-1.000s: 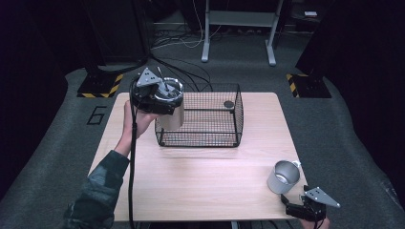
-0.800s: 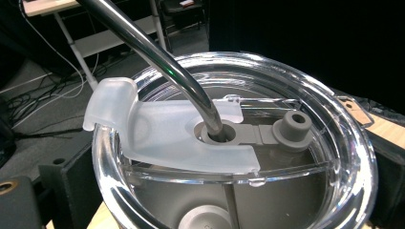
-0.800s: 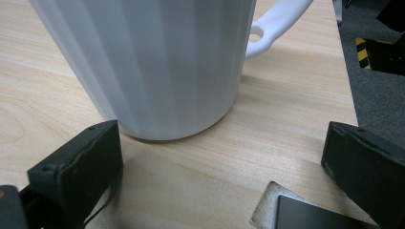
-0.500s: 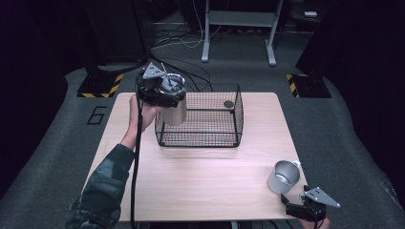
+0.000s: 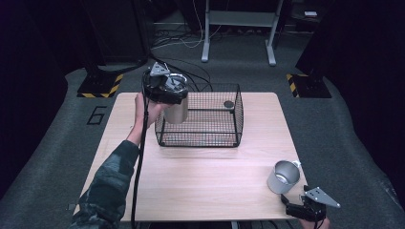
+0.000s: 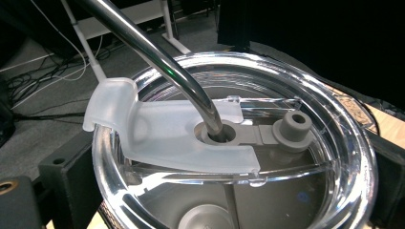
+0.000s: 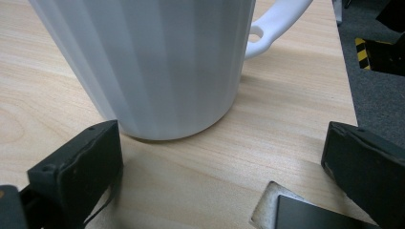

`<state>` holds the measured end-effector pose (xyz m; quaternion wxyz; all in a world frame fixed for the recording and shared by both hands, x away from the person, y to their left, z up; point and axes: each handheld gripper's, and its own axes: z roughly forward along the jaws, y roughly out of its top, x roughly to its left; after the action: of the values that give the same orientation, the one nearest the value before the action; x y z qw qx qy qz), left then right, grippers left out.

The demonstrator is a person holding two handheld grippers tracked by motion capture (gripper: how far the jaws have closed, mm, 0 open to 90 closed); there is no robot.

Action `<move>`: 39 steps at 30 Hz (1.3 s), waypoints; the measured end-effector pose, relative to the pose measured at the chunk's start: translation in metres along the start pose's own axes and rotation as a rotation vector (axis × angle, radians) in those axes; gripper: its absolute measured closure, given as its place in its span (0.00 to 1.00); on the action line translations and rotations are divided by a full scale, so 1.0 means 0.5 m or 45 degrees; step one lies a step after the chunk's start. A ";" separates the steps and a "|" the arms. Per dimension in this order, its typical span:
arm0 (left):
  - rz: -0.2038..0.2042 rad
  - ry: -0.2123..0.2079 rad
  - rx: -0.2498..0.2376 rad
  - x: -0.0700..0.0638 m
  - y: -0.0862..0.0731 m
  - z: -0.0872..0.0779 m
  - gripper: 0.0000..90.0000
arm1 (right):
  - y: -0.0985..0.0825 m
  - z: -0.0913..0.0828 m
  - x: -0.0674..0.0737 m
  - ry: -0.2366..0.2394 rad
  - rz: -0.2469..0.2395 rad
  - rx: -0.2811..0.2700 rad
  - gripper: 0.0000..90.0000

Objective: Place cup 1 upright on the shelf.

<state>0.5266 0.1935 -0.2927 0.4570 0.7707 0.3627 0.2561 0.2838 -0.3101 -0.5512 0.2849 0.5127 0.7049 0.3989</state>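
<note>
Your left gripper (image 5: 165,90) holds the steel tumbler (image 5: 175,109) by its upper part, clear of the table (image 5: 200,176) and above the near-left corner of the wire basket (image 5: 203,138). The clamp sits high on the body, which leaves the base free to pass over the basket rim; judged from this, the step in hand is lowering the tumbler into the basket. In the left gripper view the clear lid (image 6: 334,157), its frosted slider tab (image 6: 157,133) and the bent metal straw (image 6: 157,52) lie directly above the jaws, one jaw at each lower side, pressed to the tumbler's wall. The tumbler hangs upright, so the straw stays seated in its grommet.

A small dark round object (image 5: 229,104) lies on the basket floor at the far right corner, well apart from the tumbler.

Your right gripper (image 5: 305,210) rests at the near-right corner of the table with its jaws spread and nothing between them. The white ribbed mug (image 7: 157,62) stands upright just beyond the jaw tips, not touching either, its handle (image 7: 274,24) turned to the far right in the right gripper view. This placement suggests the mug is staged for the next pick: advance straight ahead to bring the mug wall between the jaws.
</note>
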 end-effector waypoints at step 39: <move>-0.102 0.115 0.112 0.015 -0.050 0.154 0.04 | -0.001 0.000 -0.001 0.003 -0.009 -0.006 0.00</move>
<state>0.5791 0.1674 -0.3494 0.4160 0.7625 0.4244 0.2559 0.2838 -0.3108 -0.5516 0.2870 0.5090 0.7060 0.4001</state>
